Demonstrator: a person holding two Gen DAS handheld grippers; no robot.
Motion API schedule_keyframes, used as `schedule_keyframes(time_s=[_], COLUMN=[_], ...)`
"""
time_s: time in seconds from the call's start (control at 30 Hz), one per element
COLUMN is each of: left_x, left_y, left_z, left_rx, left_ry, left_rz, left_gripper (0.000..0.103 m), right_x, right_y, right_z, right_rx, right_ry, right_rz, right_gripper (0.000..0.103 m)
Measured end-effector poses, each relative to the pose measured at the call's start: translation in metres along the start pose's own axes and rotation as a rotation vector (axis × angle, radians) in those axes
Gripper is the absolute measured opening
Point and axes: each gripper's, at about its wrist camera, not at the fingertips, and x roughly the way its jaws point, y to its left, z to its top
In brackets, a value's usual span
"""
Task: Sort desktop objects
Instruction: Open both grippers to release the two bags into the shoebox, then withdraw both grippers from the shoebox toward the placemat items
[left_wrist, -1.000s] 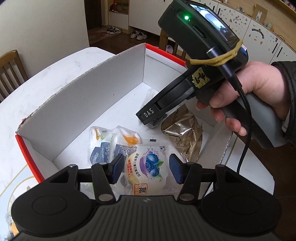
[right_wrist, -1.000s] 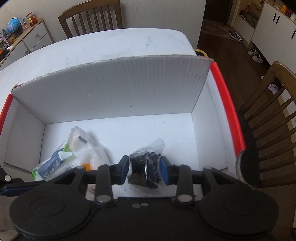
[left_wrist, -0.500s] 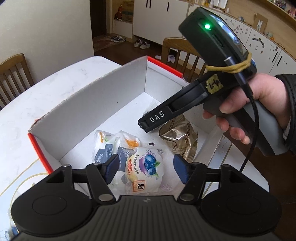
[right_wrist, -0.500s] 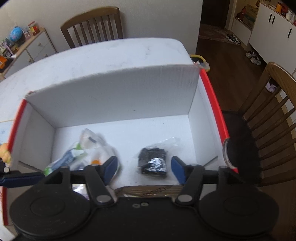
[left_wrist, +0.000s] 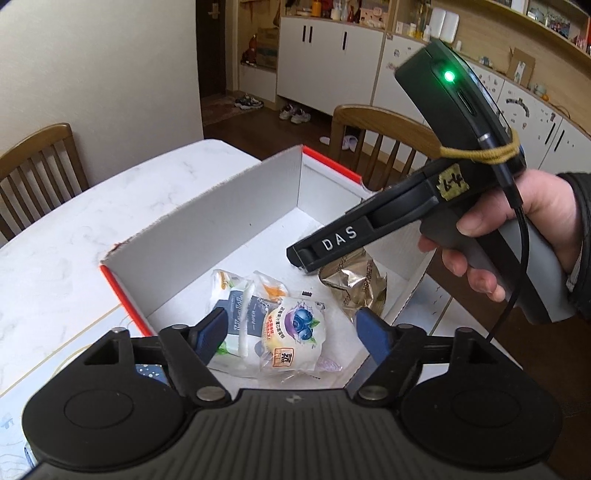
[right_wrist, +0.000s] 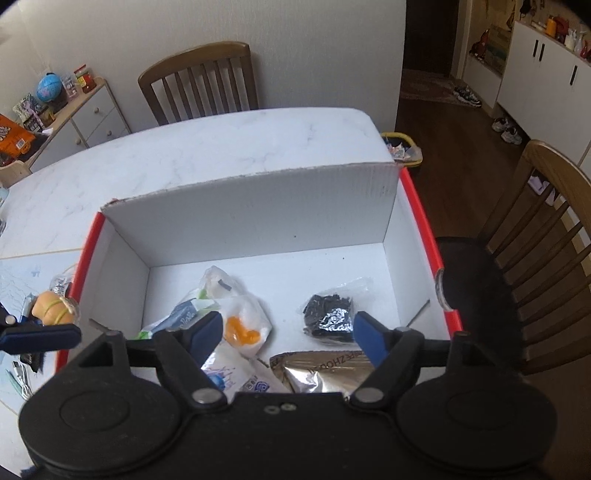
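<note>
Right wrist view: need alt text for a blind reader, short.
The open right gripper hovers empty above a white cardboard box with red edges on a marble table. In the box lie a clear bag of dark pieces, a gold foil packet and several white snack packets. Wooden chairs stand around the table.

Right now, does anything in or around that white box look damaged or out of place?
Mostly tidy. The white cardboard box with red edges has a ragged, torn corner at its far-left top. The snack packets inside lie loosely heaped, none spilled.
</note>
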Motion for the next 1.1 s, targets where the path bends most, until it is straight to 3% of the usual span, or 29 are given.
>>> schedule_keyframes(time_s=[0.47,1.1], left_x=[-0.042,-0.098], left_y=[0.012,0.073], left_z=[-0.014,-0.059], left_rx=[-0.054,-0.172], left_ry=[-0.082,-0.144], left_rz=[-0.006,-0.009], left_gripper=[0.081,0.084], right_x=[-0.038,-0.071], right_y=[0.019,0.087], right_z=[-0.011,-0.031], right_rx=[0.055,0.077], right_ry=[-0.100,-0.187], right_rz=[0.051,0.069], right_gripper=[0.083,0.084])
